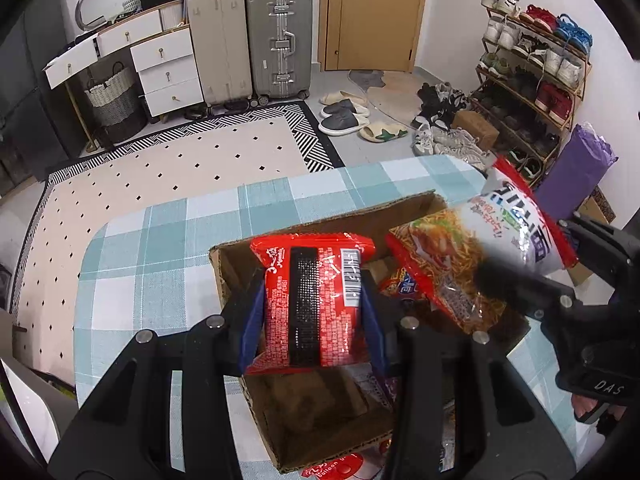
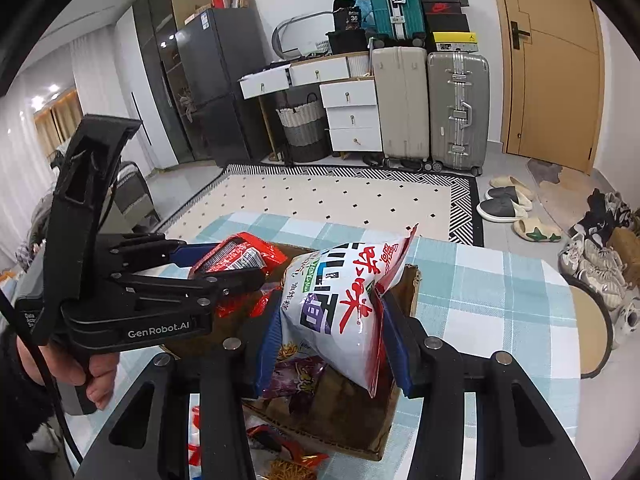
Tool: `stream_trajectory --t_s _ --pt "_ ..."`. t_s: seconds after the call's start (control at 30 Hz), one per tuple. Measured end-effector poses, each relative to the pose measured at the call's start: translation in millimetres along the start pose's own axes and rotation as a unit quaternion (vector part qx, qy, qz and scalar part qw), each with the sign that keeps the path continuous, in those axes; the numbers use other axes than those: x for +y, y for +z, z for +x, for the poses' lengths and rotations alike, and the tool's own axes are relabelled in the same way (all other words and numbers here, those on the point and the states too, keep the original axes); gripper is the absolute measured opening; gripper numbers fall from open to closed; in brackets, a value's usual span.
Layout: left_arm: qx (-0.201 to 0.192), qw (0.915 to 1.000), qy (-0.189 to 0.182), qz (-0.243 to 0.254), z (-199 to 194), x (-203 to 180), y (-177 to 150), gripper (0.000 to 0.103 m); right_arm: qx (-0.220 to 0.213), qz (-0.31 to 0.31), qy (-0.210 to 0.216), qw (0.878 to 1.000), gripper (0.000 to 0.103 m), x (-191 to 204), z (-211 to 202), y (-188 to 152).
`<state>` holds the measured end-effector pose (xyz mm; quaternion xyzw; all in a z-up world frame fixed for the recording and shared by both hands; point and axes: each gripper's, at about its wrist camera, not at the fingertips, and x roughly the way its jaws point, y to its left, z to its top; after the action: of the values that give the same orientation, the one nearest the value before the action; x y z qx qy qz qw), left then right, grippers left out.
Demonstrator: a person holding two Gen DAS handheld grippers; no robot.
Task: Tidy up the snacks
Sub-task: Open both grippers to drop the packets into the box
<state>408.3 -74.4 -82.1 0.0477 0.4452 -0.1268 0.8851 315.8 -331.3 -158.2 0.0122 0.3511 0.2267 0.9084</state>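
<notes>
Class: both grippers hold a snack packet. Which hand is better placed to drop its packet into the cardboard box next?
Left: its gripper holds the red packet directly over the cardboard box; the white packet hangs nearer the rim.

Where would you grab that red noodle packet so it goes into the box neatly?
As the left gripper has it: across the red packet's short width at mid-body, pads on its two side edges, coming from above. The flat pack hangs upright over the open cardboard box.

Premises: a lived-in home, entry room. Evidence: wooden door (image 2: 548,64), loaded shoe rack (image 1: 532,68), slippers (image 1: 344,114) on the floor, suitcases (image 2: 432,104), white drawer unit (image 2: 352,116), refrigerator (image 2: 216,80), patterned rug (image 1: 160,172), checked tablecloth (image 1: 152,248).
</notes>
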Motion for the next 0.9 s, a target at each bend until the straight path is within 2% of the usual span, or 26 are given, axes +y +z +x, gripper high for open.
stream_trajectory --t_s 0.13,0.17,0.23,0.27,0.37,0.53,0.67,0.83,0.9 --pt "0.002 1.0 -0.002 0.0 6.9 -0.5 -4.7 0.042 0.014 -0.012 0.0 1.0 0.047 2.4 8.8 -2.1" --pt "0.008 1.0 -0.003 0.0 9.7 -0.5 -5.2 0.046 0.016 -0.016 -0.002 1.0 0.047 3.4 11.9 -2.6" --pt "0.015 0.9998 0.008 0.002 11.5 0.5 -6.4 0.06 0.02 -0.022 -0.005 1.0 0.049 5.0 14.8 -3.5" --pt "0.011 0.9999 0.013 0.002 8.4 1.3 -7.7 0.067 0.018 -0.024 -0.01 1.0 0.052 5.7 14.4 -3.7" --pt "-0.004 0.9998 0.019 -0.001 -5.3 7.0 -12.8 0.078 0.007 -0.027 -0.01 1.0 0.053 4.3 6.3 -2.9" --pt "-0.025 0.9993 0.023 -0.013 -32.9 15.7 -26.2 0.079 -0.027 -0.015 -0.008 0.999 0.057 5.2 -27.5 -2.5" --pt "-0.038 0.9988 0.027 -0.014 -57.3 14.9 -40.2 0.079 -0.062 -0.005 0.004 0.998 0.072 15.2 -64.0 -9.7" --pt "-0.071 0.9966 0.041 -0.006 -97.4 6.5 -60.9 0.081 -0.087 -0.002 0.016 0.996 0.072 32.8 -104.6 -25.4" --pt "-0.09 0.995 0.043 0.001 -113.8 1.2 -69.6 0.081 -0.101 0.01 0.025 0.995 0.076 36.9 -120.0 -34.4"
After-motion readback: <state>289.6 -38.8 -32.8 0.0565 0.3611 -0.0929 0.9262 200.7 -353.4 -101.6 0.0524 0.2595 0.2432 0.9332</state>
